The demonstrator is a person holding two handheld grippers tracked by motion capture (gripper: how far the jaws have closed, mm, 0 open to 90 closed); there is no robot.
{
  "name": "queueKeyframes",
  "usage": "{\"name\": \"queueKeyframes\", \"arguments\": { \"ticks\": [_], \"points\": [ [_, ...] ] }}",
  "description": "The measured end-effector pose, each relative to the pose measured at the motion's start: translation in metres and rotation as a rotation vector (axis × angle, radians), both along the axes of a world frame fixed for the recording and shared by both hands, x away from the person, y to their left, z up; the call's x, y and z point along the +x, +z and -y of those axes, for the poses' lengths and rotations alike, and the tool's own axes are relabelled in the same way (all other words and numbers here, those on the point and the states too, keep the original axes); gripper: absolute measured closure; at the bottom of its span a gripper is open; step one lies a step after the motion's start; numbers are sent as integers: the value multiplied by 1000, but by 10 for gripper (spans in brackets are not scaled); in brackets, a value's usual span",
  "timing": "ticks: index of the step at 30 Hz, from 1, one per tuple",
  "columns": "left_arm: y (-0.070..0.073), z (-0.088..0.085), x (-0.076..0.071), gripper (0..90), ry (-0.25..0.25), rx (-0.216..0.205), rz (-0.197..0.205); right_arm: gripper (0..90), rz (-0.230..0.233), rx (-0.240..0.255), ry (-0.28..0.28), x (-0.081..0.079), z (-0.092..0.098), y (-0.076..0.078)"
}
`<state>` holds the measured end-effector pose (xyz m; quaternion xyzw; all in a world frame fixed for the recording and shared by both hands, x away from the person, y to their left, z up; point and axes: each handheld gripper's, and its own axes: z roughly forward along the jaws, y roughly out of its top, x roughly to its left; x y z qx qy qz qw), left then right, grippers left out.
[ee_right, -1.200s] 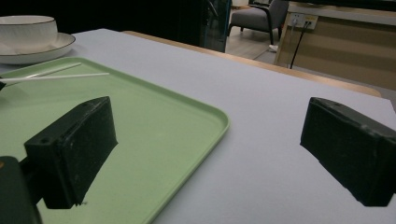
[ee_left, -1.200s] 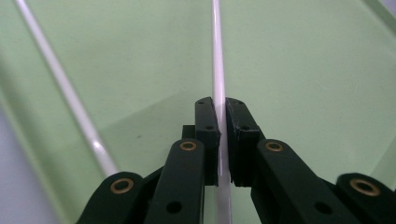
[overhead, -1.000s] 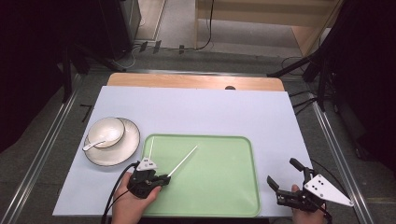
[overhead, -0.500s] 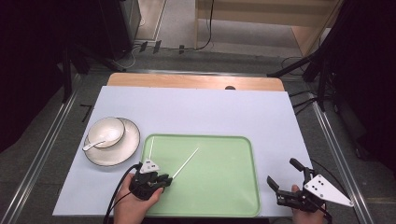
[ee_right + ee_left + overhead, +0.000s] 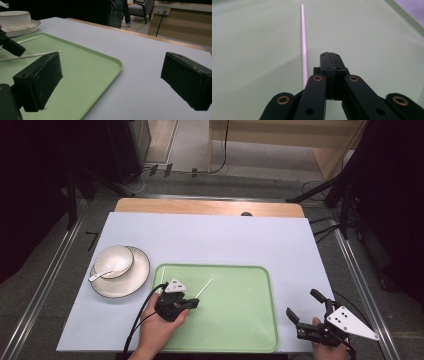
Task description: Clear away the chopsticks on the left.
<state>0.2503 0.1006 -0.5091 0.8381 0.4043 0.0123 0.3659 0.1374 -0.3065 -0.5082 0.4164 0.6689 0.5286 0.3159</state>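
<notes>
White worktop [image 5: 210,235], green tray [image 5: 240,320]: the left gripper [image 5: 192,303], jaws just pressed together empty, has slid beside the chopstick [image 5: 204,287], not pinching it; the right gripper [image 5: 306,312] waits spread.

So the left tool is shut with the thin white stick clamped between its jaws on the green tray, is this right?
Not quite. The left tool is shut, but on nothing: in the left gripper view the thin white stick lies beside its jaws on the green tray, not between them.
</notes>
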Motion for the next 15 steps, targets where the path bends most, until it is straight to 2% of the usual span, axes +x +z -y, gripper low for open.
{"name": "queueKeyframes", "arguments": {
  "ticks": [2,3,7,13,15],
  "points": [
    [-1,6,5,900,13,-5,1,40,-1,-2,3,1,-1,0],
    [-4,11,9,900,18,19,32,40,-1,-3,3,1,-1,0],
    [-9,13,14,900,18,45,31,40,-3,0,4,0,1,-1],
    [-10,-4,23,900,98,69,43,40,0,-1,7,0,1,-1],
    [-9,-7,25,900,107,72,44,40,-1,-1,7,1,1,-1]
  ]
}}
